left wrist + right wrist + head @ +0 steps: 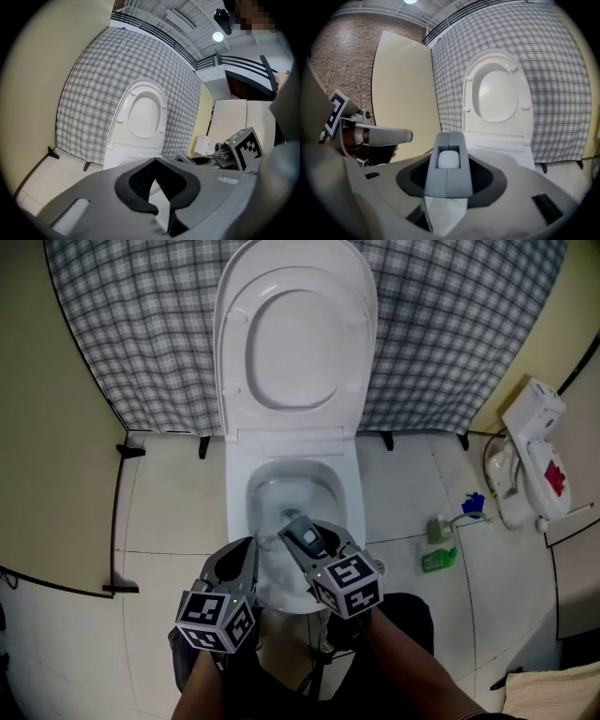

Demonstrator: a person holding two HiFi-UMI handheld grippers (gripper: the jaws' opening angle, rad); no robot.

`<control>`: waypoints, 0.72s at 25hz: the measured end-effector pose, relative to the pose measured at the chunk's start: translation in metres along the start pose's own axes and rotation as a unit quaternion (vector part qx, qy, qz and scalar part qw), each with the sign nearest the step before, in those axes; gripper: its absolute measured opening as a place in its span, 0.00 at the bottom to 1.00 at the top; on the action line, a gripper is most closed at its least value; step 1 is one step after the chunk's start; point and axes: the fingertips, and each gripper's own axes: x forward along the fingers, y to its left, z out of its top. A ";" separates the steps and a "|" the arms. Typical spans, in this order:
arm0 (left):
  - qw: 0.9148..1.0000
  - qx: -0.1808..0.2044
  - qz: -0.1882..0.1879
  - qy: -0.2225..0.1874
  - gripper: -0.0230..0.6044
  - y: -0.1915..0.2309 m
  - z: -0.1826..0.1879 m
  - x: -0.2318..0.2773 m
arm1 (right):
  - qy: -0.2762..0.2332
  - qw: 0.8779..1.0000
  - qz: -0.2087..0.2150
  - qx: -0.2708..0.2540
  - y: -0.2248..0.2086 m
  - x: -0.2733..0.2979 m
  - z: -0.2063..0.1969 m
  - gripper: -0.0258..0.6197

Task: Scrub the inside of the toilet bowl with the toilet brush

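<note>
The white toilet (349, 491) stands with its lid and seat (292, 343) raised against a checked curtain, and the bowl (281, 495) lies open below. My right gripper (302, 546) hangs over the bowl's front part, shut on the grey handle of the toilet brush (306, 534). In the right gripper view the handle (449, 171) stands upright between the jaws. The brush head is hidden. My left gripper (242, 557) sits just left of it over the front left rim. Its jaws meet at the tips (155, 161) with nothing between them.
A green bottle (439, 560) and a small blue item (473, 504) lie on the tiled floor right of the toilet. A white fixture with a red label (536, 457) stands at the far right. Black stand feet (131, 450) hold the curtain (141, 324).
</note>
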 end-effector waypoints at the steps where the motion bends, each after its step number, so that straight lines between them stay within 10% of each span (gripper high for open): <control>1: 1.000 0.000 -0.002 0.003 0.05 0.000 -0.001 0.003 | -0.004 1.000 -0.003 0.000 -0.005 0.008 0.003 0.36; 18: 0.999 0.009 -0.019 0.037 0.05 0.008 -0.010 0.040 | -0.084 0.992 -0.089 0.019 -0.090 0.056 0.066 0.36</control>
